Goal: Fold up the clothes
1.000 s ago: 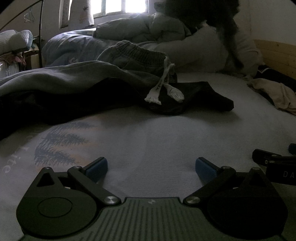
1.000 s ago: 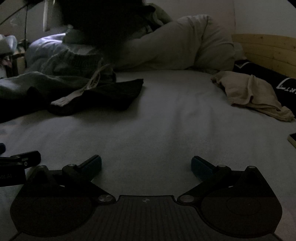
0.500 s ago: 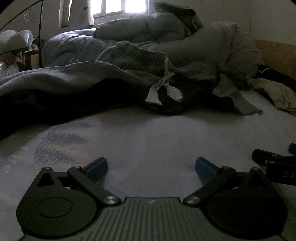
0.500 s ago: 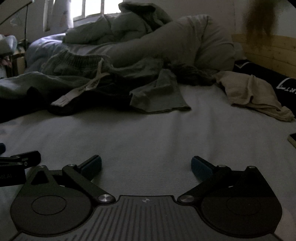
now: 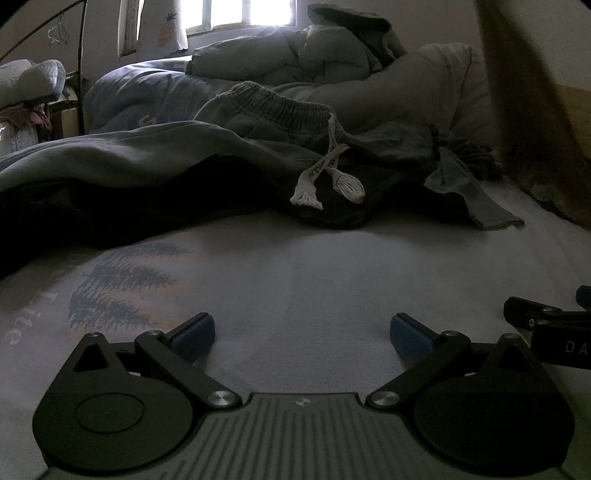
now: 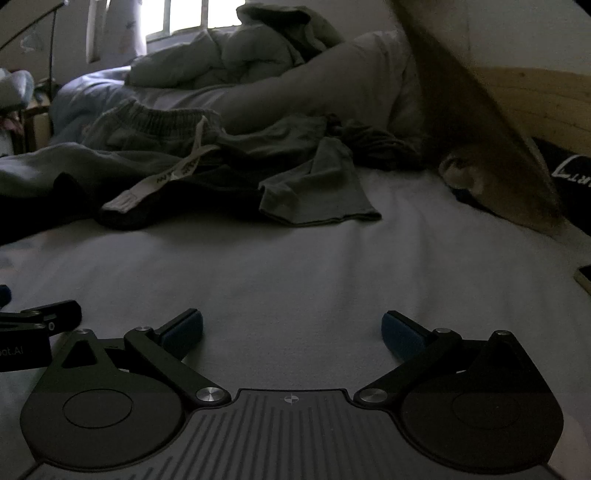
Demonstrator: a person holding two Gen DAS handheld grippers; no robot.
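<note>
Both grippers rest low over the white bed sheet, open and empty. My left gripper (image 5: pixel 301 330) faces a heap of clothes: grey drawstring sweatpants (image 5: pixel 266 110) with white cord ends (image 5: pixel 325 184), a dark garment (image 5: pixel 332 210) under them, and a grey shirt (image 5: pixel 472 195) to the right. My right gripper (image 6: pixel 291 328) sees the same sweatpants (image 6: pixel 155 122) and grey shirt (image 6: pixel 321 192) further ahead. A beige garment (image 6: pixel 480 122) hangs blurred in the air at the right, its lower end on the bed; it also shows in the left wrist view (image 5: pixel 528 110).
A crumpled grey duvet (image 5: pixel 303 51) and pillow (image 6: pixel 332 85) lie at the back under a bright window (image 5: pixel 240 11). A wooden bed frame (image 6: pixel 546 103) and a black printed garment (image 6: pixel 569 173) are at the right. A phone edge (image 6: pixel 583 277) lies far right.
A grey shirt has landed on the pile beside the sweatpants. The beige garment has been lifted from the bed at the right and now hangs in the air. Both grippers stayed still.
</note>
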